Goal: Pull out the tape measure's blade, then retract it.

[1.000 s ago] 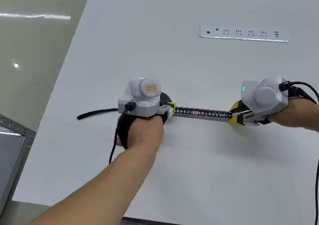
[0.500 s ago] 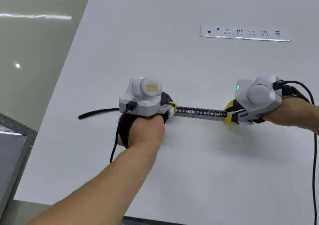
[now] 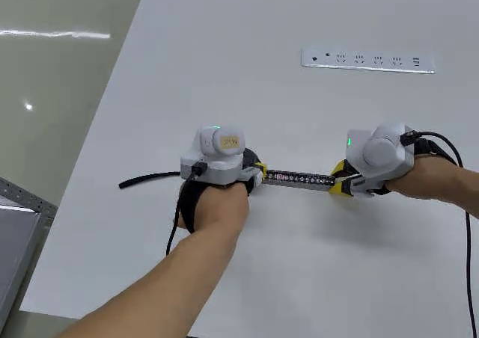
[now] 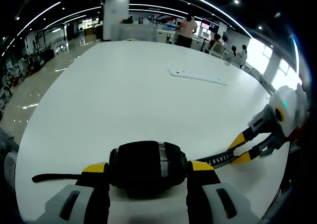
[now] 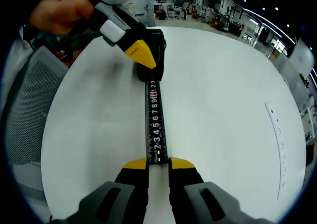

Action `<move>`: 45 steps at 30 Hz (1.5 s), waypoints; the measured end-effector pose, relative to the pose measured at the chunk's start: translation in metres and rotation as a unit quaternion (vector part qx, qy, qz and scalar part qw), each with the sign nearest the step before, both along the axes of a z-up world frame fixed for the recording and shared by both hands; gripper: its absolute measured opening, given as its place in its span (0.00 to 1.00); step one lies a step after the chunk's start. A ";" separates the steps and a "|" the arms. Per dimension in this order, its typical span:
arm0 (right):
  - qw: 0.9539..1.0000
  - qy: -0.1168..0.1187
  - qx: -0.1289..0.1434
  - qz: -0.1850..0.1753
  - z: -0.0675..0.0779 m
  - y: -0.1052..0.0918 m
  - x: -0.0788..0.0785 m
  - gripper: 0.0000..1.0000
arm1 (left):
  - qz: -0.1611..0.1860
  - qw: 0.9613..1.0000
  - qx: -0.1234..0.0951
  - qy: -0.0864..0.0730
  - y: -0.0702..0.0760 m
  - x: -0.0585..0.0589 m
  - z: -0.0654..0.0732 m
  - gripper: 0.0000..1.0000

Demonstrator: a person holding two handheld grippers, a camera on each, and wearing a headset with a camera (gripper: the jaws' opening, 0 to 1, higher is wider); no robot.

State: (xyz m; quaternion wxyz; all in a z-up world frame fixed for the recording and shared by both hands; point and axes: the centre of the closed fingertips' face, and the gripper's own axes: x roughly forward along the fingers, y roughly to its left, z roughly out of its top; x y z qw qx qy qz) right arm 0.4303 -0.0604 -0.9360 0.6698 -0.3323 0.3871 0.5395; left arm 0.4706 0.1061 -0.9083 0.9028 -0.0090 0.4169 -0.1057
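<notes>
On the white bench (image 3: 224,69), close to its near edge, my left claw (image 4: 147,170) is clamped from both sides on the black tape measure case (image 4: 146,157), which rests on the surface with its strap lying out behind it. My right claw (image 5: 158,163) is closed on the free end of the blade (image 5: 155,120), with the two yellow tips pressed together on the strip. The blade is pulled out only a short way and lies flat, its long axis running straight from one claw to the other, across the bench from my left to my right. Seen from the right claw, the case lies directly ahead along the jaws, at the far end of the printed scale. I judge that the coming move depends on this line: if the blade goes back, my right claw should travel toward the left one along the blade's own axis, without twisting to either side, while the left claw holds the case where it is. A white power strip (image 3: 367,60) lies well apart, farther back on the bench.
</notes>
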 end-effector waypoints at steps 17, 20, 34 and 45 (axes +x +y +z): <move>1.000 0.000 0.006 0.009 -0.004 0.015 0.007 0.15 | -0.001 1.000 0.000 0.001 0.000 0.000 0.000 0.59; 1.000 0.000 0.006 0.009 -0.004 0.015 0.007 0.15 | -0.001 1.000 0.000 0.001 0.000 0.000 0.000 0.59; 1.000 -0.002 0.011 0.012 -0.004 0.031 0.011 0.15 | -0.001 1.000 0.000 0.000 0.000 0.001 0.000 0.59; 1.000 -0.004 0.015 0.022 -0.004 0.047 0.012 0.15 | -0.002 1.000 0.000 -0.001 0.000 0.001 0.000 0.59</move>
